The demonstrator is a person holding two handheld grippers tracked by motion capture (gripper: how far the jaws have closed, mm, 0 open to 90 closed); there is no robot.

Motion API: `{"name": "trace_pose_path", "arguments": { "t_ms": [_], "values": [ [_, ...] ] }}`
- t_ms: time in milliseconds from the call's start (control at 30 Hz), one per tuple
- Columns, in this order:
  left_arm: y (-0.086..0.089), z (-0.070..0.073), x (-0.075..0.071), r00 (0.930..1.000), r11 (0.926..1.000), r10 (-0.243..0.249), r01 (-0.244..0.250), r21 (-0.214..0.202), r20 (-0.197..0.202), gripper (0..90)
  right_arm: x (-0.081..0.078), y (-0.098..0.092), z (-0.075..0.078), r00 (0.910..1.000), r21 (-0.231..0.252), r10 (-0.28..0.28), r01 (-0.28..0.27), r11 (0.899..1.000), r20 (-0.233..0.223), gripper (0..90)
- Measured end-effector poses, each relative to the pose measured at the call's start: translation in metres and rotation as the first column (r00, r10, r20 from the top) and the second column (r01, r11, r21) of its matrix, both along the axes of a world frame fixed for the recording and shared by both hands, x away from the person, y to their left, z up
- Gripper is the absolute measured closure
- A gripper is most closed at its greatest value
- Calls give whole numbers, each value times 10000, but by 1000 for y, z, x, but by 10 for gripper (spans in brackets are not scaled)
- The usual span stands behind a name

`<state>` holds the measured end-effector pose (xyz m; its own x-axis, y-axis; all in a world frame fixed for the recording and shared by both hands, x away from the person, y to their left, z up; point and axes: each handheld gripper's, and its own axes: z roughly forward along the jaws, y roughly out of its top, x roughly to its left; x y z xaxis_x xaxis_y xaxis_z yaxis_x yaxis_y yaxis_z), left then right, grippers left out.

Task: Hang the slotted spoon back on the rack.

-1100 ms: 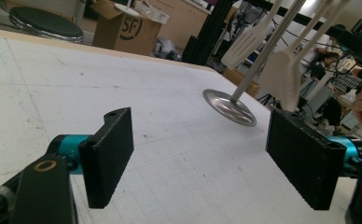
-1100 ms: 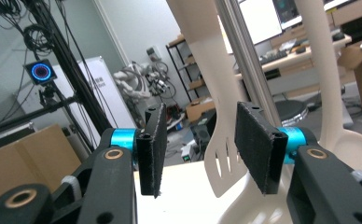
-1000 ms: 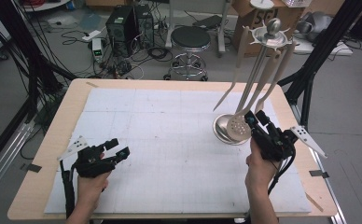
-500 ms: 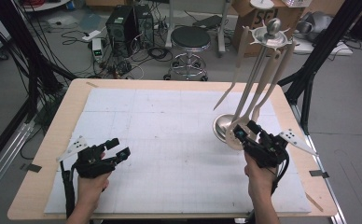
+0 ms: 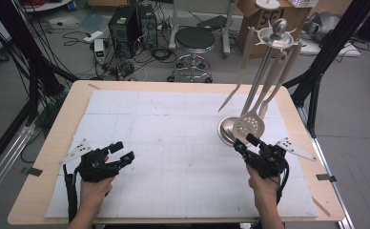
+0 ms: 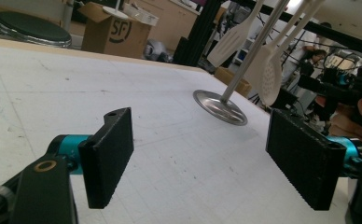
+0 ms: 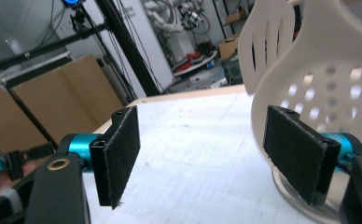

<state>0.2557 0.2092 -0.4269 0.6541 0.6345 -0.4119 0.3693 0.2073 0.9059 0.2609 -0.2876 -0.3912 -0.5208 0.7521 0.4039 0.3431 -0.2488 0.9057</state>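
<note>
At the lower left of the high view, the left gripper (image 5: 121,151) is resting over the white gridded mat (image 5: 173,143) that is covering the pale wooden table (image 5: 54,143); its jaws are standing apart, released, with nothing between them, as the left gripper view is also showing (image 6: 202,158). At the upper left of that view a brown cardboard box (image 6: 111,32) is sitting on the floor, bearing the letters "SF" in dark print.

Right of centre in the high view, a silver metal utensil stand with a round base (image 5: 226,131) is rising from the mat, with cream plastic utensils hanging from its top. The lowest of them, a cream perforated plastic skimmer (image 5: 248,126), is hanging just above the base.

At the lower right, the right gripper (image 5: 244,143) is sitting just below the skimmer's head, its jaws having just been opening. In the right gripper view they are standing wide and released (image 7: 207,158), nothing is being pressed between the pads, and the skimmer (image 7: 328,98) is hanging close behind the right-hand pad, beside a cream slotted plastic turner (image 7: 268,51).
</note>
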Motion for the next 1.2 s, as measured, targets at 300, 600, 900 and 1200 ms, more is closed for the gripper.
{"name": "trace_pose_path", "arguments": {
  "t_ms": [300,600,900,1200],
  "values": [
    [-4,-2,1,9999,9998,-147,148,105,-90,238,-1,-1,-17,9985,-242,471,-478,9986,-274,261],
    [-7,-3,1,9996,9995,-235,238,208,-135,238,-1,2,-25,9949,-334,855,-873,9956,-539,258],
    [-11,-5,1,9993,9991,-334,339,258,-192,238,-1,3,-28,9940,-248,943,-958,9951,-561,257],
    [-14,-6,1,9985,9980,-506,515,373,-226,238,-2,3,-32,9919,-343,1041,-1068,9937,-731,255]
  ]
}}
